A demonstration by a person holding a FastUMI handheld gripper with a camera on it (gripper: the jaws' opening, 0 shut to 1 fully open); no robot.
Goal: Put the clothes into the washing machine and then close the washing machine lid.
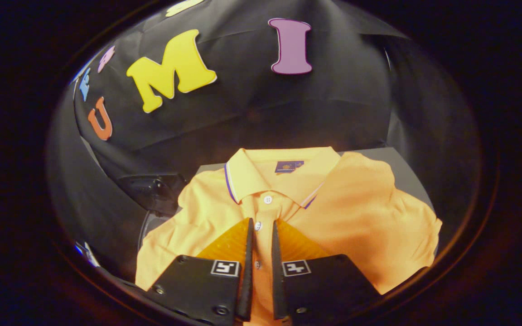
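Two fingers of the gripper are sitting nearly closed over the button placket of the orange cotton polo shirt, lying flat on the grey table; pinching thin fabric is risking slipping

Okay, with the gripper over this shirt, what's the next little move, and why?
Probably close the gripper on the fabric. Its fingers sit either side of the orange shirt's button strip with a narrow gap between them, and the shirt lies flat, not yet lifted.

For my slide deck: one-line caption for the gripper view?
Claw fingers close together over the button placket of an orange polo shirt lying flat on a grey table.
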